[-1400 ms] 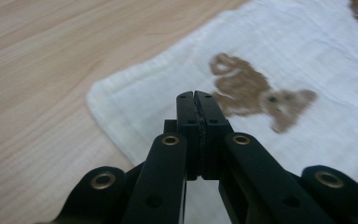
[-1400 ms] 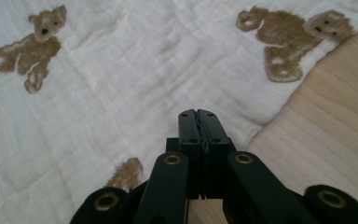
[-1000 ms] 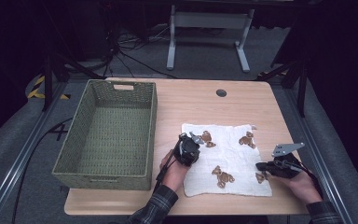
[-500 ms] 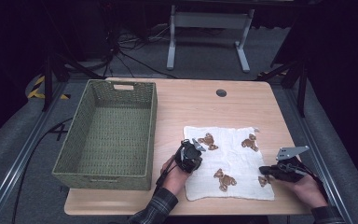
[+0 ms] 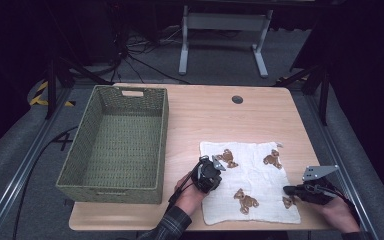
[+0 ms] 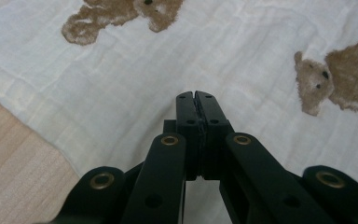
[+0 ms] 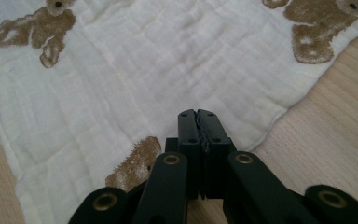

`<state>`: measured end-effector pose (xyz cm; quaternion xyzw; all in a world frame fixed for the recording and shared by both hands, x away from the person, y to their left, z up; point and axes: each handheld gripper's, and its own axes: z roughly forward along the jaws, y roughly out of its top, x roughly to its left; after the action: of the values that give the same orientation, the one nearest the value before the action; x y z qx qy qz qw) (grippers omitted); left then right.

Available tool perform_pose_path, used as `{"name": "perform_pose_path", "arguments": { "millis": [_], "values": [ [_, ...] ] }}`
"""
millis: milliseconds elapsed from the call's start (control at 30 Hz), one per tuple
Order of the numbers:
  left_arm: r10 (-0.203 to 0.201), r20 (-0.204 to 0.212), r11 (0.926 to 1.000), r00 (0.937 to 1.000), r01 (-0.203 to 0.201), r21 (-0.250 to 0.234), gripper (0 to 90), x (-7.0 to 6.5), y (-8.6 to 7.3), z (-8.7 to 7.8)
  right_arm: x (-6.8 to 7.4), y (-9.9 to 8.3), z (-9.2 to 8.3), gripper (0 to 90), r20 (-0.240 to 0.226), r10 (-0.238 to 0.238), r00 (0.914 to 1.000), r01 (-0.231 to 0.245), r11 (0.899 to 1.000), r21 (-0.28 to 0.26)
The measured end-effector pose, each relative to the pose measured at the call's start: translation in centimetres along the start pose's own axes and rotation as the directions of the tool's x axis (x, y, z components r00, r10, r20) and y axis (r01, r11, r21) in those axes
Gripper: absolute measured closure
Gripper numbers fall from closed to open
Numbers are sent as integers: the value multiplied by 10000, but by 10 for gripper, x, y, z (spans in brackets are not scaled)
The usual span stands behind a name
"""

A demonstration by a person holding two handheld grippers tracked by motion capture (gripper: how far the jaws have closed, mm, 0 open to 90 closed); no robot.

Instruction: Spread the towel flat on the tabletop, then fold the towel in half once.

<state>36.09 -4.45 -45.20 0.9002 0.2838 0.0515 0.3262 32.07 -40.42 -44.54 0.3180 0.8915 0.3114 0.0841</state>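
A white cloth (image 5: 252, 175) printed with brown teddy bears lies flat on the right half of the wooden table (image 5: 220, 120), close to its near edge. My left gripper (image 5: 211, 174) is over the cloth's left edge. In the left gripper view its jaws (image 6: 196, 95) are shut, tips down over the cloth (image 6: 121, 84), and no fold shows between them. My right gripper (image 5: 287, 190) is at the cloth's near right corner and points left. Its jaws (image 7: 197, 113) are shut too, low over the cloth (image 7: 168, 65) beside a bear print.
A large woven basket (image 5: 164, 145) stands empty on the left half of the table, its right wall near my left hand. A round cable hole (image 5: 237, 99) sits at the table's far edge. Bare wood (image 7: 335, 140) lies to the right of the cloth.
Both grippers have slid a little toward the near edge of the table. The cloth has shifted the same way with them.
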Motion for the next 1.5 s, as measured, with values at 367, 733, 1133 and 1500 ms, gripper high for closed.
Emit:
{"name": "perform_pose_path", "arguments": {
  "millis": [367,733,1133,1500],
  "values": [
    [-461,-838,9978,9954,420,-506,703,26,16,-6,-23,27,0,705,530,247,9983,-204,9965,-805],
    [-1072,-1725,9925,9792,953,-762,635,62,33,-5,-55,53,12,663,839,439,9955,-334,9918,-1231],
    [-1827,-2264,9824,9567,1685,-806,625,97,42,11,-97,73,30,646,1523,841,9847,-646,9896,-1286],
    [-1941,-2417,9807,9507,1821,-711,617,111,41,18,-117,72,49,639,1527,1044,9827,-807,9848,-1537]
  ]
}}
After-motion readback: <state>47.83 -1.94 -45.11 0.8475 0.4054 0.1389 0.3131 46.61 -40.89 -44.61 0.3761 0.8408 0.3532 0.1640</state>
